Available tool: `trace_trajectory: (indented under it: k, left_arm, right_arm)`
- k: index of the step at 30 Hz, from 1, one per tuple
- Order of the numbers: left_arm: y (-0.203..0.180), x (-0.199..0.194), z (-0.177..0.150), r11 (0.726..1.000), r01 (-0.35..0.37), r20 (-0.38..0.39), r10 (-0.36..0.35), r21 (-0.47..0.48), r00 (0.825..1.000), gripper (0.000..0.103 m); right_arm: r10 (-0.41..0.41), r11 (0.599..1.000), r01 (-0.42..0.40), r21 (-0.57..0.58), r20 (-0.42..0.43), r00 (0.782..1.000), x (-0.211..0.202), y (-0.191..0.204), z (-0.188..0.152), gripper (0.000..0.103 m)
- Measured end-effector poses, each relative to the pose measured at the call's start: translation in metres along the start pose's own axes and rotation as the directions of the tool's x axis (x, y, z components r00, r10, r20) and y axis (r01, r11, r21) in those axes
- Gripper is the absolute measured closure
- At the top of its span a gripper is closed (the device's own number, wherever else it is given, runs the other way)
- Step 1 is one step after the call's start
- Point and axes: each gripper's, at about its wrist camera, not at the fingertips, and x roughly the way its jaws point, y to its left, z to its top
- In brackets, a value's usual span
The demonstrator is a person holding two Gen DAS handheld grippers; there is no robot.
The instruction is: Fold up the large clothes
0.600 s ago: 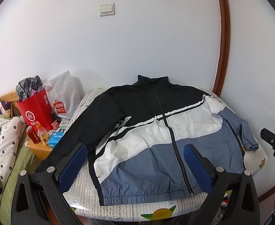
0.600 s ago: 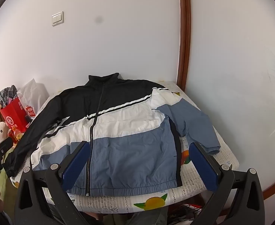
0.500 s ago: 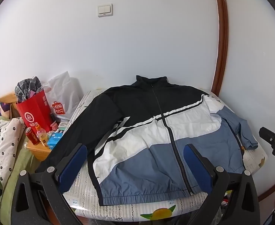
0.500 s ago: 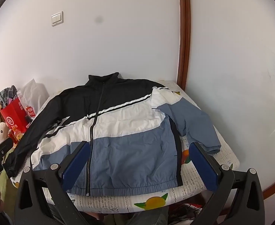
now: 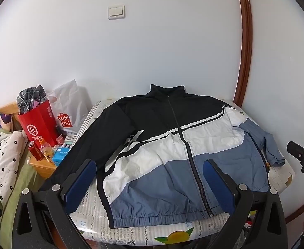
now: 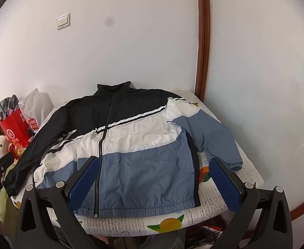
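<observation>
Both claws, left claw (image 5: 148, 183) and right claw (image 6: 154, 183), hover spread apart above the flat jacket (image 6: 131, 145).

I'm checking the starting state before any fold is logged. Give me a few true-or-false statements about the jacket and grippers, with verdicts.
1. The jacket lies spread flat, front up, zipped. True.
2. The right gripper is clamped on the hem. False: its jaws stand open and hold nothing.
3. The blue sleeve rests on the table. True.
4. The left gripper holds the black sleeve. False: it is open and holds nothing.
5. The red bag sits on the jacket. False: it stands off to the side, beyond the black sleeve.
</observation>
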Motion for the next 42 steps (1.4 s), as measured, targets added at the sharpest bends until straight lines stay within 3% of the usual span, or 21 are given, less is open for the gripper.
trace_trajectory:
  k: [42]
  left_arm:
    - [0.0036,-0.0034,0.0034,1.0,-0.007,0.001,0.007,-0.004,1.0,0.0]
  right_arm:
    - [0.004,1.0,-0.004,0.0,0.001,1.0,-0.0025,0.0023,0.0019,0.0]
